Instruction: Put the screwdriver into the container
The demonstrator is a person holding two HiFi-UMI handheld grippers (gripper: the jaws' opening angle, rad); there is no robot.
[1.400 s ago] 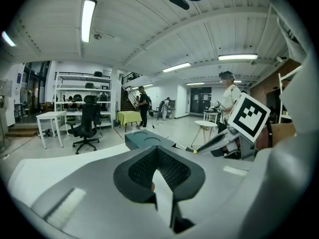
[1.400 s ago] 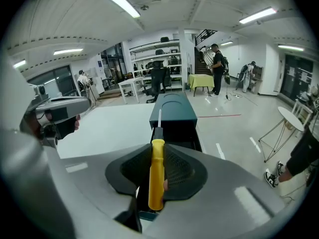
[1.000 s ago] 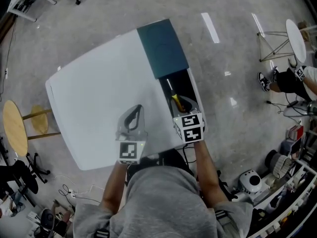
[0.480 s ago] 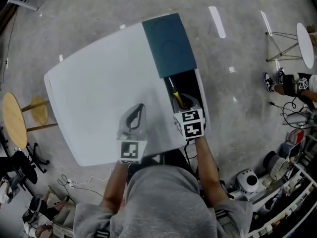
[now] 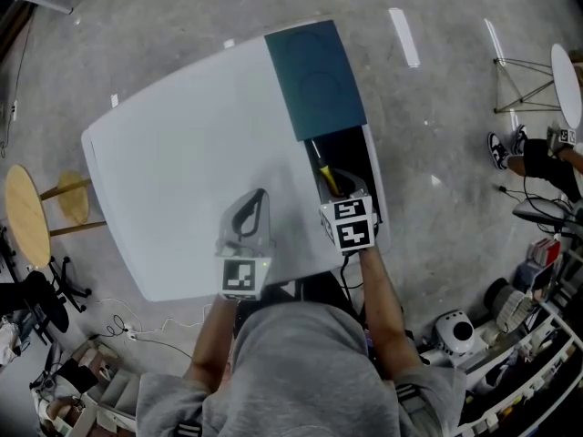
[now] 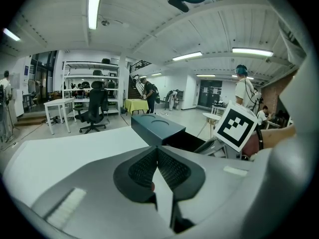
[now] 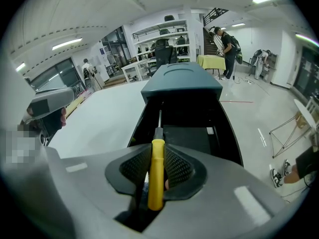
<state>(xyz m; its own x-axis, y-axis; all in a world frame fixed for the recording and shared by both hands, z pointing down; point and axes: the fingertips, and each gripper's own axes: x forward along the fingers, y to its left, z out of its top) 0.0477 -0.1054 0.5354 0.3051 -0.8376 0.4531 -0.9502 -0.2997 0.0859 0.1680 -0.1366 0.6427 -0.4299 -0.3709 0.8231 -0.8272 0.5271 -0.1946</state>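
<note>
The screwdriver [image 7: 156, 169] is held lengthwise btwn the pads of the right gripper [image 7: 157, 152], at lower ctr of the right gripper view. The yellow handle is flanked by both pads, and the metal shaft sticks out past the tips toward the upper part of the frame. The jaws are opening at this moment w/ the handle between them; contact w/ both pads seems to be kept, though the right-hand pad's touch is hard to confirm.

In the head view, the right gripper [image 5: 335, 184] is seen at ctr-right, poised over the near, open end of the container [image 5: 374, 173]. The screwdriver [image 5: 323, 173] is pointed into the dark interior, not yet laid on the floor of the container. The far end is covered by a teal lid [image 5: 315, 78], toward upper ctr.

The left gripper [image 5: 257, 197] is kept over the white table [image 5: 173, 167], left of the container and apart from it. In the left gripper view, the left gripper [image 6: 156, 151] is clenched, tips meeting, w/ nothing between.
</note>
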